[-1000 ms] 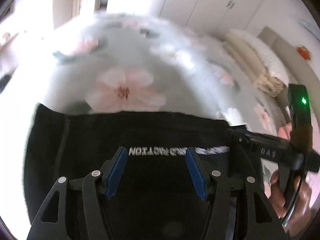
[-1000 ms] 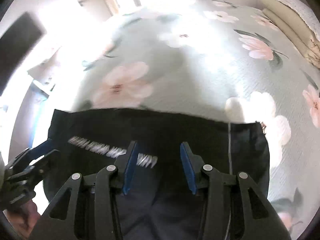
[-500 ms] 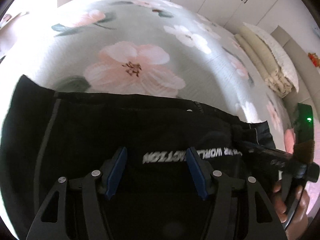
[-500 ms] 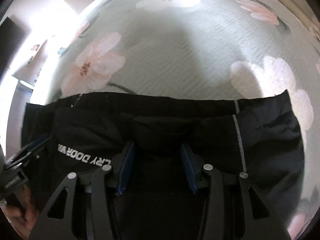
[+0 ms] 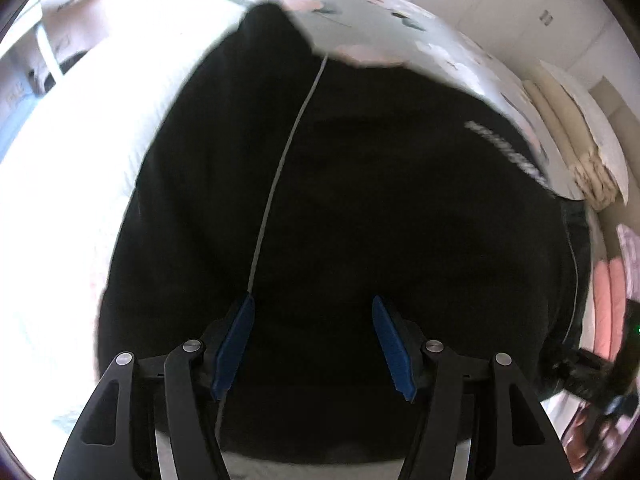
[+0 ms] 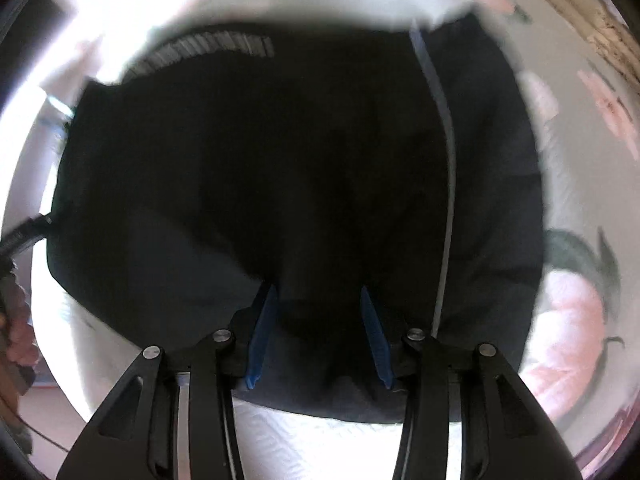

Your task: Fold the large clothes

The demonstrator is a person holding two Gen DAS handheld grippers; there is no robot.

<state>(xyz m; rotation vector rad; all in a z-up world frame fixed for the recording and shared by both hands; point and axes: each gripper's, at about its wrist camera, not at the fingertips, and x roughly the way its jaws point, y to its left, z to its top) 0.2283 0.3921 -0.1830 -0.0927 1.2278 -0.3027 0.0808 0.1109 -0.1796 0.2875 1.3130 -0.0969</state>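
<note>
From my left tool (image 5: 312, 340), its blue pads spread wide with nothing pinched between them, the black garment (image 5: 360, 220) fills nearly everything ahead, lying on the floral bedspread (image 5: 452, 48). A thin pale piping line (image 5: 280, 160) runs from just beside the left pad straight away toward the garment's far edge, which is blurred against the bedspread. White lettering (image 5: 508, 152) sits near the far right edge of the cloth. Beyond that edge lies open bedspread, then stacked pillows (image 5: 568, 128) at the far right. Close under the tool, the near hem ends and a strip of bedspread shows. My right tool (image 6: 318, 336) also stands parted and empty, both pads hovering over the near part of the garment (image 6: 280, 168). Its piping (image 6: 448, 168) runs forward just right of the right pad; the lettering (image 6: 224, 48) lies at the far left edge. Bare bedspread (image 6: 572, 300) opens to the right and just below the near hem. At the far left, the other tool's black body meets the cloth's edge; I cannot tell whether it touches.
</note>
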